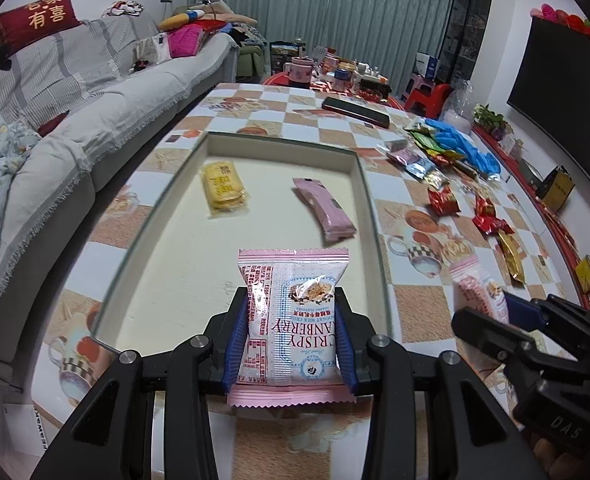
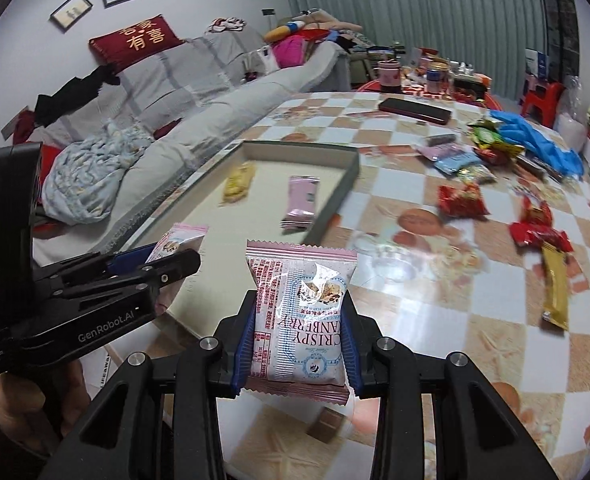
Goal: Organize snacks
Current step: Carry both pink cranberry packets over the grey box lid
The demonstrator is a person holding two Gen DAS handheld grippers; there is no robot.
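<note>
My left gripper [image 1: 291, 300] is shut on a pink "Crispy Cranberry" packet [image 1: 293, 320], held over the near end of the shallow cream tray [image 1: 369, 184]. My right gripper [image 2: 299, 302] is shut on a second identical packet [image 2: 301, 320], held above the table just right of the tray [image 2: 337, 196]. In the tray lie a yellow biscuit pack [image 1: 223, 188] and a pink bar [image 1: 323, 208]. Each gripper shows in the other's view: the right gripper [image 1: 491, 300] and the left gripper [image 2: 175, 254].
Loose snacks are scattered on the checkered table to the right: red packets [image 2: 461, 200], a gold bar [image 2: 555, 288], mixed wrappers [image 1: 419, 160]. Blue gloves [image 2: 535, 140] and a dark phone [image 2: 415, 110] lie farther back. A grey sofa [image 1: 75, 120] runs along the left.
</note>
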